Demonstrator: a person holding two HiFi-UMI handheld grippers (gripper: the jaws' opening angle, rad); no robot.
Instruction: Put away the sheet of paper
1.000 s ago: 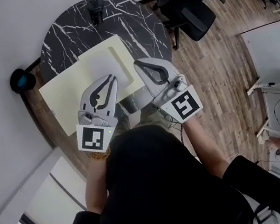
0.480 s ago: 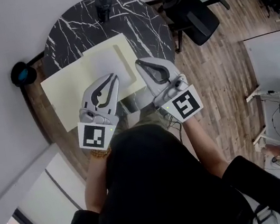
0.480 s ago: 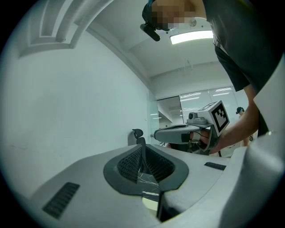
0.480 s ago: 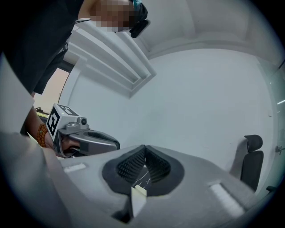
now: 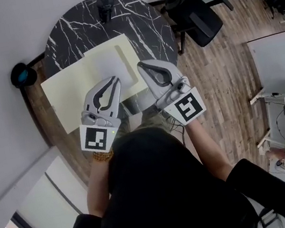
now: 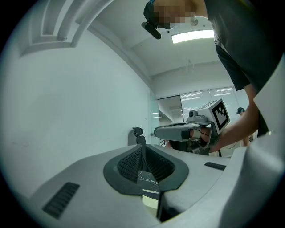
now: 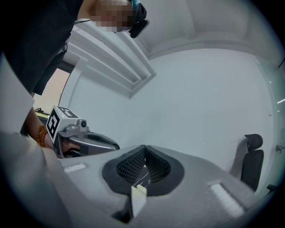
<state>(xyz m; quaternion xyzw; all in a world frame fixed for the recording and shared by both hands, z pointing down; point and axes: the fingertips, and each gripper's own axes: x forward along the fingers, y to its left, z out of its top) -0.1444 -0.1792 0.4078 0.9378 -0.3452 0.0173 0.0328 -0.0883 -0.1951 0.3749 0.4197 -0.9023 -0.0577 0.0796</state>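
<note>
An office: swivel chair (image 5: pixel 199 16), white desks (image 5: pixel 276 54), wood-plank floor (image 5: pixel 219 86).

The person (image 5: pixel 161 189) hides the near rim of the table (image 5: pixel 78 29); the chair (image 5: pixel 199 16) is cut off above

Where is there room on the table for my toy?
Bare table lies behind the yellow folder, either side of the black thing. The near side is crowded: folder, white sheet, left gripper, right gripper.

A black office chair (image 5: pixel 197 12) stands on the wood floor (image 5: pixel 222 69) just beside the round black marble table (image 5: pixel 141 26).
</note>
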